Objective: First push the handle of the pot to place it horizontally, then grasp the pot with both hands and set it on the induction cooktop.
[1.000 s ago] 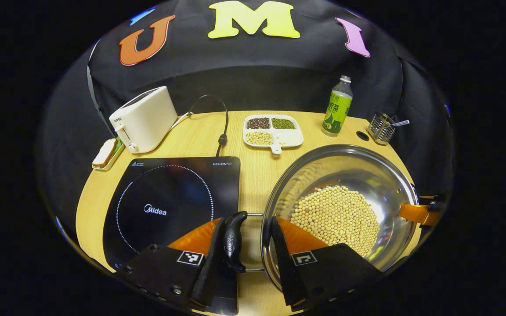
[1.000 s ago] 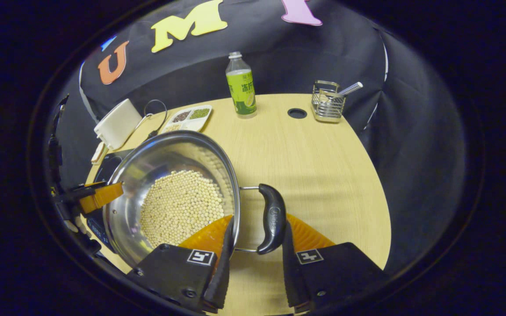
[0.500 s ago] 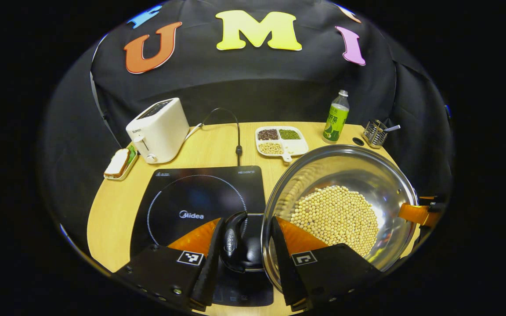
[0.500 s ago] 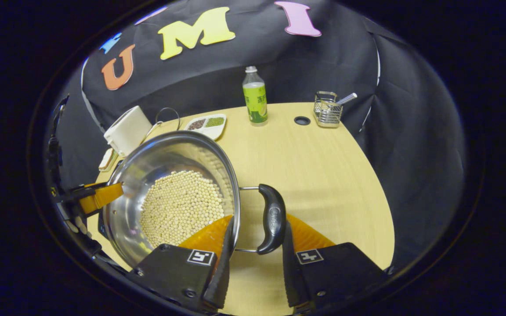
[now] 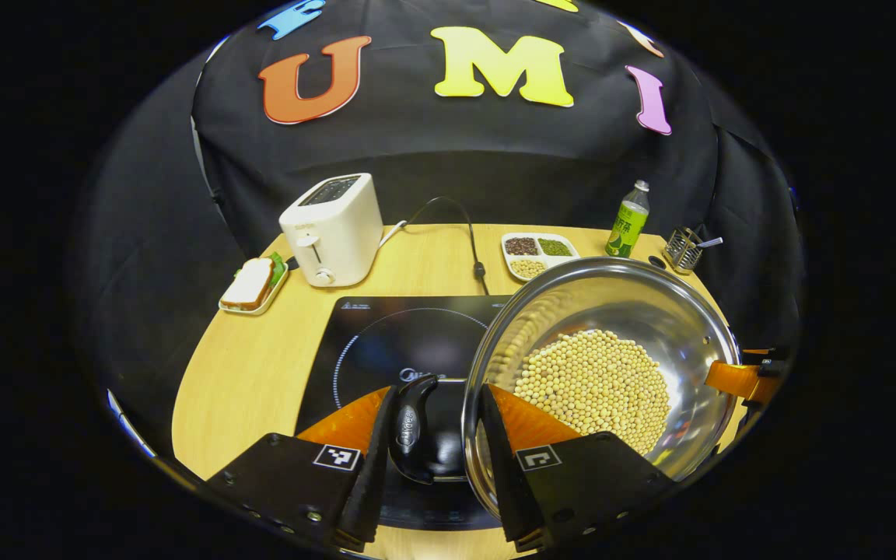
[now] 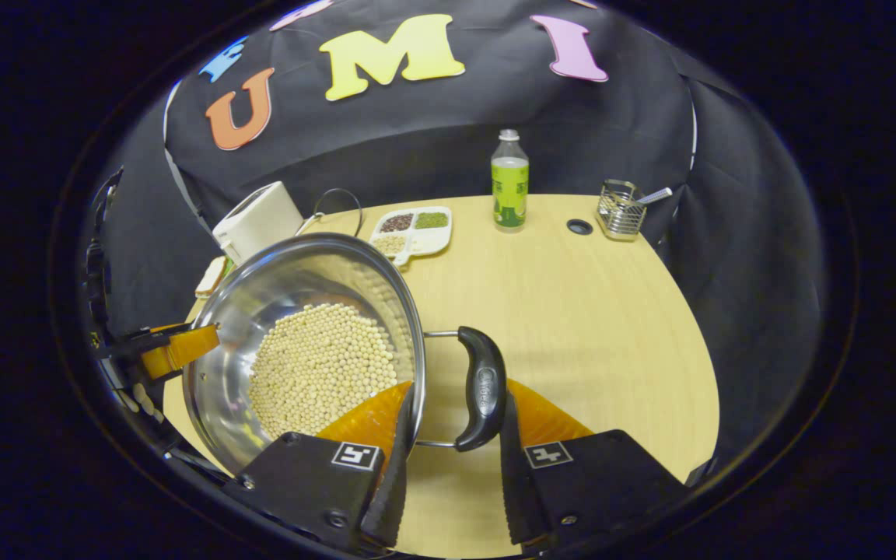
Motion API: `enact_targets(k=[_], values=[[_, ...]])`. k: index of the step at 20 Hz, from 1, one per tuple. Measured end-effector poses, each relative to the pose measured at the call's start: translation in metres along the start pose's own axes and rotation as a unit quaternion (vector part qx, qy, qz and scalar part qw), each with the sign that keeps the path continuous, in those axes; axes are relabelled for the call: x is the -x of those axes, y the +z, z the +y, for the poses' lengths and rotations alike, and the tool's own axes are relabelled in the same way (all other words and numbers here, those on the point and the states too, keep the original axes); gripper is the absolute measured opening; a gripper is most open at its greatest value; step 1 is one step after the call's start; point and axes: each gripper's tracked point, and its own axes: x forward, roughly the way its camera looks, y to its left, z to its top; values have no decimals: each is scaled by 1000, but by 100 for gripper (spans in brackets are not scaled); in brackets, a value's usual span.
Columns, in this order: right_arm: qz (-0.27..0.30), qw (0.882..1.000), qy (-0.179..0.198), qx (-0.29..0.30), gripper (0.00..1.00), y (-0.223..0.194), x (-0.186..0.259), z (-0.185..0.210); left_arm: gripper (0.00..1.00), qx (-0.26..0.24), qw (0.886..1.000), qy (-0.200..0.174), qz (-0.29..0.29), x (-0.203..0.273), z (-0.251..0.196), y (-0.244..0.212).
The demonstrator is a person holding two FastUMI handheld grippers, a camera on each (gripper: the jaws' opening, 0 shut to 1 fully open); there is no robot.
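Left gripper (image 5: 431, 435) clamps the pot (image 5: 611, 373) by its left handle (image 5: 411, 426), partly over the cooktop (image 5: 386, 342). Right gripper (image 6: 452, 435) clamps the right handle (image 6: 483, 389); pot holds beans (image 6: 320, 365).

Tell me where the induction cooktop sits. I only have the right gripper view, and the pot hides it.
Observer: In the left gripper view the induction cooktop lies on the table directly below the pot's left handle.
Operator: Does the left side have hold of the pot?
Observer: Yes. The left tongs straddle the pot, with one finger outside that handle and the other inside the rim.
Operator: Is anything close to the cooktop?
Observer: A black cord lies on the table just behind its rear edge.
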Motion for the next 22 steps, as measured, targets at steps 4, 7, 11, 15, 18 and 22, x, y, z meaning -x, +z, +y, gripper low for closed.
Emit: enact_targets(k=[4,7,11,15,18,22], values=[[4,1000,12,9,51,2,-6,34,58,6,1000,12,1,3,35,-2],[8,1000,18,11,51,4,-14,57,58,11,1000,20,3,2,57,-1],[18,999,23,14,51,4,-27,84,58,16,999,27,11,-6,85,-3],[29,999,24,17,51,6,-42,106,58,17,999,31,19,-18,106,-4],[40,999,22,15,51,5,-55,120,58,17,999,34,26,-30,121,-3],[44,999,18,17,51,11,-69,137,58,23,999,35,36,-44,137,-3]])
